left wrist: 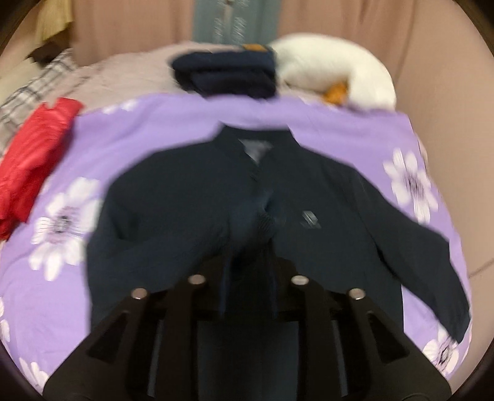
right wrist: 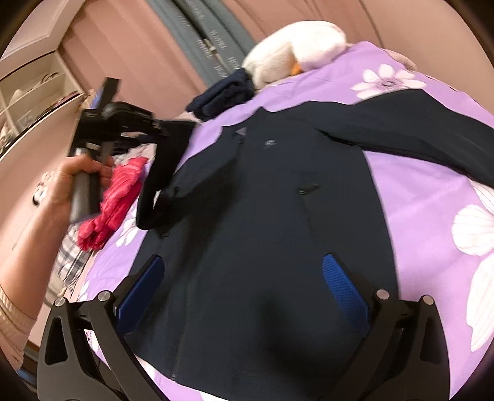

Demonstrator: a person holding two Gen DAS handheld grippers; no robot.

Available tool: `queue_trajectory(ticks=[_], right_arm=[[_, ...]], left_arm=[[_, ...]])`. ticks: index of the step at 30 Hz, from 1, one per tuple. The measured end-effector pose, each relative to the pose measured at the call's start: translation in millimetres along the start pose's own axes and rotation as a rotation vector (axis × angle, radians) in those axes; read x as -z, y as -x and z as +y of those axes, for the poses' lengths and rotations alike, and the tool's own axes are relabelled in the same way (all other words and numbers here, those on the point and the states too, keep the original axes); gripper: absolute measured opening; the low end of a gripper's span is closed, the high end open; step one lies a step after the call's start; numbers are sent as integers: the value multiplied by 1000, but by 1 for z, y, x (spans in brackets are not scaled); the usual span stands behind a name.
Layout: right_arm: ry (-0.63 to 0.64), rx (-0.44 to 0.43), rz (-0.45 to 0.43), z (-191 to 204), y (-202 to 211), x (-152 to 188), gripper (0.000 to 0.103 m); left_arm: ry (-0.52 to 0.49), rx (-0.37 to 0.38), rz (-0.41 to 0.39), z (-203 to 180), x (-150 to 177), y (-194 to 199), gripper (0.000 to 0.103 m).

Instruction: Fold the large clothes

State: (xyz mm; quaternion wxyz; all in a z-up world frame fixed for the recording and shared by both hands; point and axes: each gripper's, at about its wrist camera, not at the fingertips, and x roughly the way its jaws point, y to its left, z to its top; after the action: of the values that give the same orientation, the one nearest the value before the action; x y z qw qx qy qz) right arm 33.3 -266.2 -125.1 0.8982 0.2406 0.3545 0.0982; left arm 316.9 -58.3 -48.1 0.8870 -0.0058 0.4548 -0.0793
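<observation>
While both views are motion-blurred, the layout reads clearly enough: a dark navy jacket (left wrist: 191,197) lies front-up and spread out on a purple floral bedcover (left wrist: 173,123), collar toward the far end of the bed, one sleeve reaching out toward the right edge of the cover. The left gripper (left wrist: 248,246) has its fingers drawn close together on a bunched fold of the jacket's fabric; in the right wrist view this gripper (right wrist: 168,166) is gripped in the person's hand (right wrist: 77,182) and has the jacket's other sleeve lifted, its end hanging down over the garment's edge. The right gripper (right wrist: 240,277) hovers above the lower body of the jacket (right wrist: 262,216), jaws wide apart, blue pads (right wrist: 342,293) showing, nothing between them. Beyond the collar sits a folded stack of dark blue clothes (left wrist: 228,72), just beside a white plush toy (left wrist: 333,74) with an orange part. A red garment (left wrist: 34,154) lies crumpled at the left edge of the bedcover, partly over a plaid sheet (left wrist: 40,89). A shelf unit (right wrist: 34,92) stands against the far wall in the right wrist view; its contents are too blurred to identify. Pink curtains (left wrist: 129,27) hang behind the bed.
</observation>
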Motion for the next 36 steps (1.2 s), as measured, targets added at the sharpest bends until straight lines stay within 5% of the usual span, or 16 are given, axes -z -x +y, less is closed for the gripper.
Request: queue_trajectory(ticks=[1,3,7,10,17,22,24,26,28,31,34,36], right_arm=[[-7,9,4,-3,-1,0,102],[-21,21,16,-10,-4,-1,102],[-22,12,40,-13,-15,-9,102],[12,-27,64,-4,-33,-20,102],[90,-151,189,25,-141,-85,102],[93,-80,231,40,-231,-126,100],[108,-64,291,44,-264,-131,88],[99,-71,371,45,-289,-130,33],[164,-88,360,57,-289,-130,4],[256,-82,280,75,-269,-147,2],[111,-39,69,50,-226,-194,2],[21,83,-51,19,-199,-215,2]], left_arm=[[-16,9,8,-12,5,-9,45],[-24,17,4,-30,18,-20,90],[15,97,5,-15,31,-20,93],[142,198,-24,45,43,-2,94],[445,161,-25,204,111,18,97],[554,173,13,261,153,20,97],[596,212,30,272,162,14,97],[618,247,47,276,166,5,97],[640,301,57,279,166,-6,97],[661,378,47,272,157,-22,97],[686,458,27,264,144,-39,97],[708,510,19,256,134,-51,99]])
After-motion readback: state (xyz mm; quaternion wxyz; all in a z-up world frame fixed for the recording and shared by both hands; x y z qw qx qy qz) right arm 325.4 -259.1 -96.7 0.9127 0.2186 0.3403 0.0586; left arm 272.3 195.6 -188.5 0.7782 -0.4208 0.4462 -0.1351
